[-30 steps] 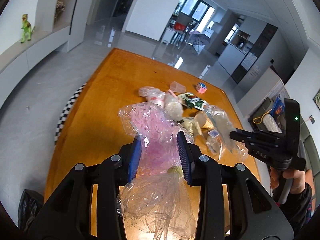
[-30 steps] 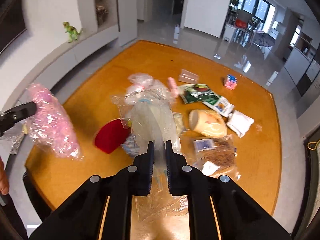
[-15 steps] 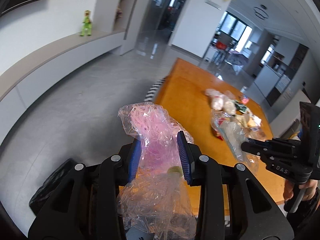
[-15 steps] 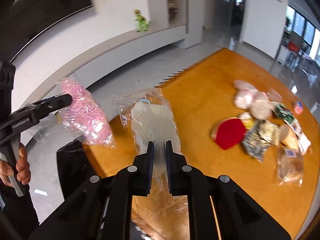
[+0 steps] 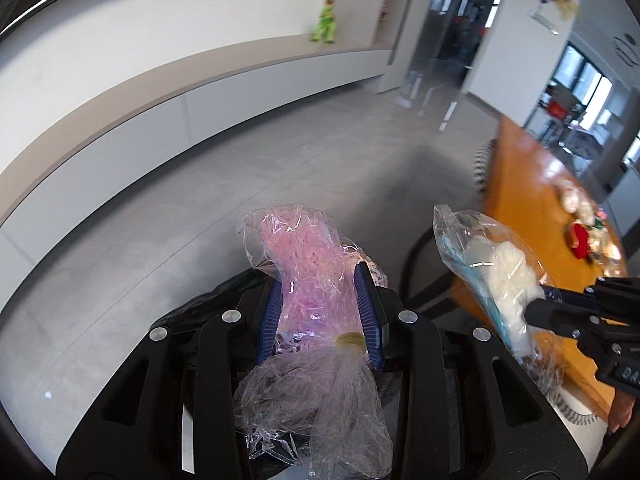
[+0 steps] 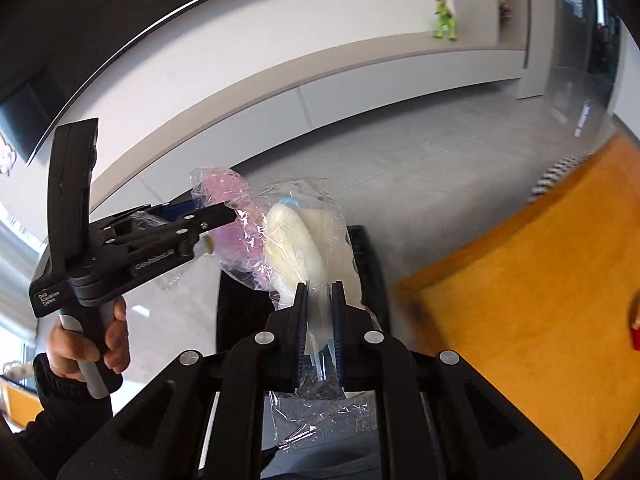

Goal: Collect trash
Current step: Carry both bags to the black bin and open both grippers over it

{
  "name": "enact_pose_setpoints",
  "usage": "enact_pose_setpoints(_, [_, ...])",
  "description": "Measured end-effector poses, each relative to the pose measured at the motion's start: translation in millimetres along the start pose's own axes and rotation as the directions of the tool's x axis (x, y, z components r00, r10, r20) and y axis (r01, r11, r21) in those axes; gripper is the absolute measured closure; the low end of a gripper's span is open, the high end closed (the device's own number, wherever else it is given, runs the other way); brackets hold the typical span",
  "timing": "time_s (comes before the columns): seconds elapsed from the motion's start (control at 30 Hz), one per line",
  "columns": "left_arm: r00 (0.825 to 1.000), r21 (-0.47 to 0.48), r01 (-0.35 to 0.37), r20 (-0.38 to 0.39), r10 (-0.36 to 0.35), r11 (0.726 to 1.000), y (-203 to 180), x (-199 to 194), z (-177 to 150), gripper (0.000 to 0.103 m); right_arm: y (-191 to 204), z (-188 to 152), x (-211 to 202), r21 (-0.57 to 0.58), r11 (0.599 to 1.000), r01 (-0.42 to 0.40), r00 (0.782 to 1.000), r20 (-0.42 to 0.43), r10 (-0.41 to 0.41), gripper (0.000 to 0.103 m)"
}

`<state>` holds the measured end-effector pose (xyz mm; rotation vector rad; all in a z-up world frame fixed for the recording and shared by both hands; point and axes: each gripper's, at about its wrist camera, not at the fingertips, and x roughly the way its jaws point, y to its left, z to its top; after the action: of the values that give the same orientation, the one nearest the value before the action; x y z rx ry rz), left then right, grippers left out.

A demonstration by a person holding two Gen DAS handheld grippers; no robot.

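Observation:
My left gripper [image 5: 319, 280] is shut on a clear bag of pink shreds [image 5: 296, 240], which bulges past the fingertips. Under it, off the table's corner, lies a black trash bag [image 5: 192, 312]. My right gripper [image 6: 319, 292] is shut on a clear bag with white stuffing and a blue piece [image 6: 296, 240]. Both bags hang close together over the black trash bag [image 6: 364, 256]. In the right wrist view the left gripper [image 6: 224, 216] comes in from the left with the pink bag [image 6: 236, 240]. In the left wrist view the right gripper [image 5: 540, 300] holds its bag [image 5: 504, 276] at the right.
The orange wooden table [image 6: 520, 300] lies to the right, with more wrappers and a red item [image 5: 578, 236] on its far part. Grey floor and a long white wall ledge with a green toy dinosaur [image 5: 326, 20] lie ahead. A hand [image 6: 80, 340] grips the left handle.
Both grippers have swung left off the table with their bags and tipped downward. They now hang over the black trash bag beside the table corner.

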<state>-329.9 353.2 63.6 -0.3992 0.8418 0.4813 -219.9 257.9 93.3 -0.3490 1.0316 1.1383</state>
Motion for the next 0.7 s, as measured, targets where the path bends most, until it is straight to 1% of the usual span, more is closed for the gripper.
enact_pose_setpoints(0.07, [0.999, -0.034, -0.033, -0.018, 0.033, 0.999, 17, 7, -7, 0.067, 5, 0, 17, 0.005, 1.000, -0.025, 0.999, -0.027, 0.026, 0.090])
enact_pose_setpoints(0.1, [0.998, -0.045, -0.051, -0.030, 0.049, 0.998, 24, 11, -11, 0.063, 8, 0, 26, 0.010, 0.999, -0.039, 0.998, -0.038, 0.039, 0.085])
enact_pose_setpoints(0.13, [0.998, -0.054, -0.063, -0.035, 0.061, 0.997, 30, 14, -13, 0.043, 11, 1, 38, 0.006, 0.999, -0.047, 0.997, -0.053, 0.047, 0.066])
enact_pose_setpoints(0.17, [0.997, -0.076, -0.079, -0.030, 0.077, 0.994, 36, 16, -15, 0.020, 14, 2, 48, -0.004, 1.000, -0.031, 0.997, -0.069, 0.030, 0.050])
enact_pose_setpoints(0.2, [0.994, -0.105, -0.113, -0.021, 0.111, 0.988, 42, 16, -16, 0.006, 15, 3, 54, -0.002, 1.000, 0.007, 0.997, -0.073, -0.007, 0.028])
enact_pose_setpoints(0.27, [0.984, -0.142, -0.177, -0.016, 0.176, 0.974, 53, 19, -16, 0.006, 17, -2, 55, 0.005, 1.000, 0.016, 0.998, -0.062, -0.015, 0.028])
enact_pose_setpoints(0.3, [0.982, -0.161, -0.187, -0.020, 0.187, 0.969, 59, 21, -15, 0.006, 16, -2, 56, 0.008, 1.000, 0.007, 0.997, -0.074, -0.007, 0.028])
enact_pose_setpoints(0.4, [0.985, -0.183, -0.173, -0.042, 0.168, 0.968, 67, 26, -17, 0.006, 10, -4, 51, 0.007, 1.000, 0.011, 0.997, -0.077, -0.011, 0.028])
enact_pose_setpoints(0.47, [0.986, -0.180, -0.165, -0.044, 0.160, 0.970, 69, 29, -16, 0.006, 8, -1, 52, 0.001, 1.000, 0.012, 0.998, -0.068, -0.012, 0.028])
enact_pose_setpoints(0.53, [0.987, -0.172, -0.158, -0.045, 0.152, 0.972, 66, 29, -18, 0.006, 5, -4, 44, 0.002, 1.000, 0.019, 0.998, -0.055, -0.019, 0.028])
enact_pose_setpoints(0.7, [0.990, -0.130, -0.141, -0.040, 0.137, 0.982, 42, 30, -9, 0.006, -7, -10, 21, 0.020, 0.999, 0.037, 0.999, -0.024, -0.037, 0.028])
